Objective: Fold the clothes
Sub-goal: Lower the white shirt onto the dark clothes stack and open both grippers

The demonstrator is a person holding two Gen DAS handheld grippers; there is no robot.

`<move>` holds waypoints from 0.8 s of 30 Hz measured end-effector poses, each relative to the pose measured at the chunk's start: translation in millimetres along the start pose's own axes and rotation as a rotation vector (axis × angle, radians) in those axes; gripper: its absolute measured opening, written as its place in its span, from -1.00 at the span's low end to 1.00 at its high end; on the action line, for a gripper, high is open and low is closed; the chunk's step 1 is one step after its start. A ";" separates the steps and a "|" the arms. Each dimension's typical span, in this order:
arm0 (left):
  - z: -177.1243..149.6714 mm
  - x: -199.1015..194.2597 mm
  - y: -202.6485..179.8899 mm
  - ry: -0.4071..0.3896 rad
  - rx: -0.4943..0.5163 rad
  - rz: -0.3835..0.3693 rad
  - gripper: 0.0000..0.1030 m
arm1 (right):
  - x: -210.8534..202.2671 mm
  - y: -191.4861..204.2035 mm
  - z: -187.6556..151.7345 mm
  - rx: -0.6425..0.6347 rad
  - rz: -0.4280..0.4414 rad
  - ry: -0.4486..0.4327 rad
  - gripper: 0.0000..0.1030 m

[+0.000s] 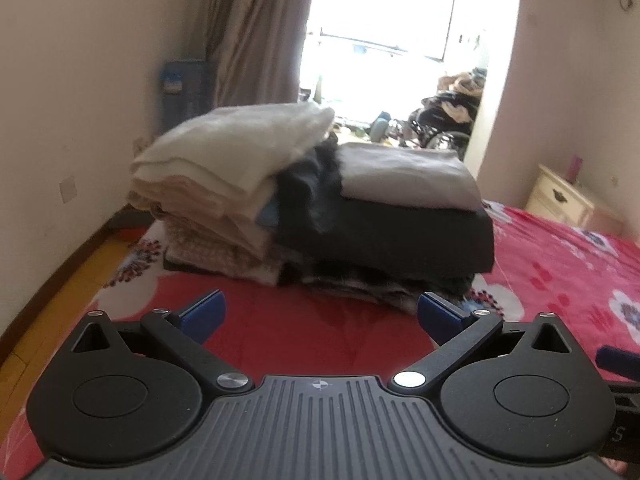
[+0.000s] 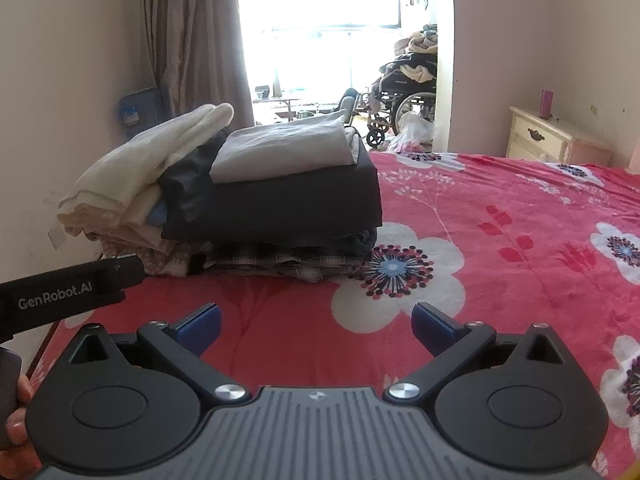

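Both views look across a bed (image 2: 520, 216) covered by a red spread printed with large white flowers.

In the left wrist view, the left gripper (image 1: 320, 314) fills the bottom of the frame, its two blue-tipped fingers (image 1: 202, 312) spread wide with nothing between them, above bare red spread. In the right wrist view, the right gripper (image 2: 316, 322) sits the same way at the bottom, blue fingers (image 2: 434, 326) spread apart and holding nothing. At the left edge of that view the black body of the other gripper juts in, and part of a hand (image 2: 16, 428) shows at the lower left corner.

The pile of folded clothes (image 2: 256, 200) rests on the bed in the centre left of both views, beyond the grippers and apart from them. A pale grey folded piece (image 2: 280, 152) lies on top of a thick dark folded piece (image 2: 280, 208), with plaid and patterned layers beneath. A cream garment (image 2: 140, 168) leans tilted against the pile's left side, over beige layers.

The pile sits near the bed's left edge, close to the wall; a strip of wooden floor (image 1: 44, 300) shows at the lower left of the left wrist view. To the right of the pile the spread lies open and flat to the frame's right edge.

Behind, a brown curtain (image 2: 192, 32) hangs beside a bright window. A wheelchair (image 2: 404, 96) heaped with clothing stands in the upper centre right, and a cream nightstand (image 2: 556, 140) at the upper right.
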State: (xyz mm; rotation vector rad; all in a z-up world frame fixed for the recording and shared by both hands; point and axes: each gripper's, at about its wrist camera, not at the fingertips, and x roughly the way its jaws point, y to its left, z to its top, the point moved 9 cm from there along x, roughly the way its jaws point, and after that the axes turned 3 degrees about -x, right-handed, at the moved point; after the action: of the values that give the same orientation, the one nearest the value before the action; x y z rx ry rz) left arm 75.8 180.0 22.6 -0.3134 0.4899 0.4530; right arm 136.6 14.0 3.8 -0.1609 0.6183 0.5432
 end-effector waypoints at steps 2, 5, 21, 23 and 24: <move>3.5 -0.8 4.2 -0.020 0.004 0.026 1.00 | 0.7 2.8 1.4 -0.004 -0.003 0.004 1.00; 6.9 -0.7 9.4 -0.033 0.020 0.059 1.00 | 3.9 5.8 2.9 -0.009 -0.009 0.020 1.00; 5.3 -3.2 15.4 -0.040 0.090 0.131 1.00 | 13.4 11.5 3.7 -0.016 -0.059 0.057 1.00; 4.8 -3.2 15.6 -0.039 0.094 0.135 1.00 | 14.7 12.7 3.6 -0.025 -0.064 0.058 1.00; 4.5 -3.1 15.7 -0.038 0.096 0.136 1.00 | 15.1 13.2 3.5 -0.028 -0.066 0.058 1.00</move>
State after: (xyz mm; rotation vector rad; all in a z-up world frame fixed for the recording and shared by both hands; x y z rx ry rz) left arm 67.4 194.1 25.2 -0.1790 0.4960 0.5650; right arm 141.6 32.8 -2.0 -0.2235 0.6603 0.4852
